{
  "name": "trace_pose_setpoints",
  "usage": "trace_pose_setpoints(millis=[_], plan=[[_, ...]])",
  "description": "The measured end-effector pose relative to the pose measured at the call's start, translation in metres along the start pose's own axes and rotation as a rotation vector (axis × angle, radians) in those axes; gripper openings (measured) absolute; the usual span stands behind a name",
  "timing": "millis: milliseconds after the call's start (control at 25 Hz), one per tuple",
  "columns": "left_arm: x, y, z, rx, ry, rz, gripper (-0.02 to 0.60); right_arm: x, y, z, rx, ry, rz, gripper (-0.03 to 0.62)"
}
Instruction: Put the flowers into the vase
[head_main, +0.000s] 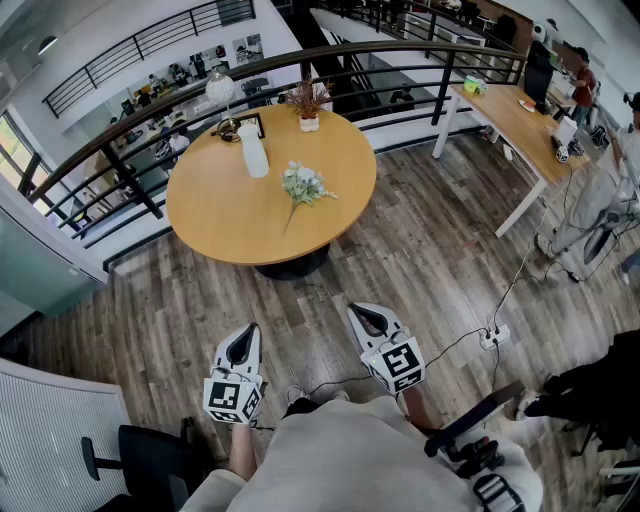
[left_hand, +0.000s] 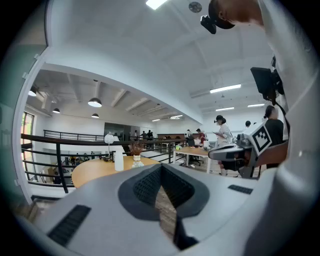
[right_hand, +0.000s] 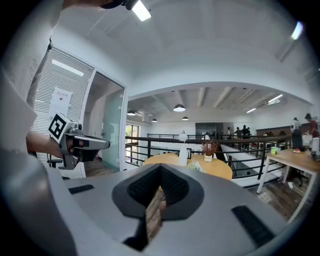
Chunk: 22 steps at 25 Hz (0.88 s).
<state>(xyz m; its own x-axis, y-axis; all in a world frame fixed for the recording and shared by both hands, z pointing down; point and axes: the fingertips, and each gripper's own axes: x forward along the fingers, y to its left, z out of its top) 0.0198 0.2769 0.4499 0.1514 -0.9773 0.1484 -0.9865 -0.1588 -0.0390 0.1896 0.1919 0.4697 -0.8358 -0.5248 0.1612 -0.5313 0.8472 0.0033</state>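
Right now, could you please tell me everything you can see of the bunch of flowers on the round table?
The flowers are a small bunch of pale whitish blossoms with green leaves, their thin stems trailing toward the table's near edge. The bunch lies flat on the round wooden table, near its middle, right of the white vase and apart from it. Only the tabletop touches it. Whether they are real or artificial cannot be told.

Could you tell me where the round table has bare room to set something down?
Bare: the near and left part of the table, in front of the white vase and left of the flowers; also right of the flowers. Crowded: the far edge, with potted plant and lamp.
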Motion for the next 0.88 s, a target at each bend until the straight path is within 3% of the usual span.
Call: trace_pose_setpoints(millis=[600, 880], plan=[[-0.004, 0.004, 0.010, 0.039, -0.034, 0.042, 0.006, 0.002, 0.008, 0.002, -0.017, -0.011, 0.032, 0.008], [-0.002, 0.002, 0.004, 0.024, -0.014, 0.053, 0.006, -0.003, 0.005, 0.004, 0.052, -0.050, 0.054, 0.008]])
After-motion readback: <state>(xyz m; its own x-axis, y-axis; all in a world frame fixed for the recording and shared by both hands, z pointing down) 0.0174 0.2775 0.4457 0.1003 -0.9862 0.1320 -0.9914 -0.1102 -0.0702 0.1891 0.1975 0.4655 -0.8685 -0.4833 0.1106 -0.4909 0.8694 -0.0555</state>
